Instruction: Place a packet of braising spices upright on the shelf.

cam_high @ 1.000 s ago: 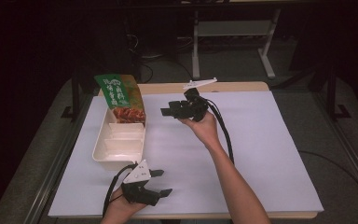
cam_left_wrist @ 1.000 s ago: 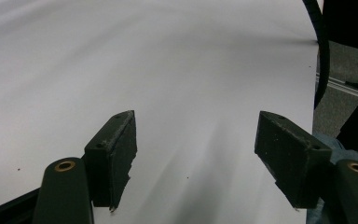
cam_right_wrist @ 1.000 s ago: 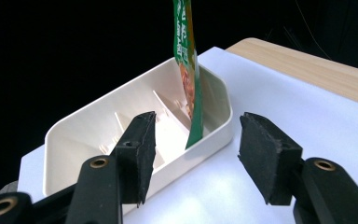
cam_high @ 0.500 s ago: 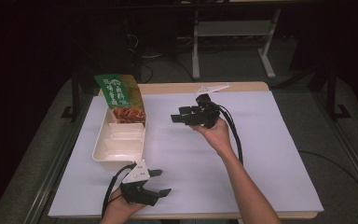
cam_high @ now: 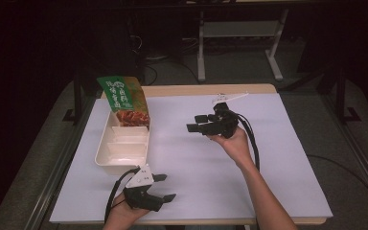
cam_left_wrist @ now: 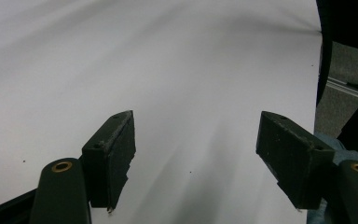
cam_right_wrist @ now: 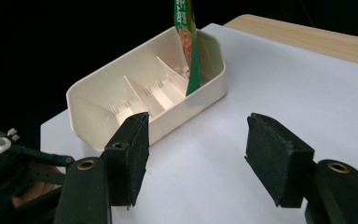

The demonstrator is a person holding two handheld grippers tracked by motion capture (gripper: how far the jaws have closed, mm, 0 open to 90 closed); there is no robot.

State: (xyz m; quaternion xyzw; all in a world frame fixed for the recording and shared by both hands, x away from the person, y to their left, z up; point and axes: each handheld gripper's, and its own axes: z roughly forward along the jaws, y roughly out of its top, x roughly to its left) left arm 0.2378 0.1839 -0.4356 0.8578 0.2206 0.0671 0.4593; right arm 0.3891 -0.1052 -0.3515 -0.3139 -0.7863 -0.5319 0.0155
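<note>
Now the right gripper (cam_high: 197,122), jaws just opened wide and empty, hangs well right of the green snack pouch (cam_high: 123,100) standing in the divided tray (cam_high: 106,163); left gripper (cam_high: 165,187) spread too. Best leave the pouch settled upright.

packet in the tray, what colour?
Packet: green top, reddish food picture below; clearest in the high view.
</note>
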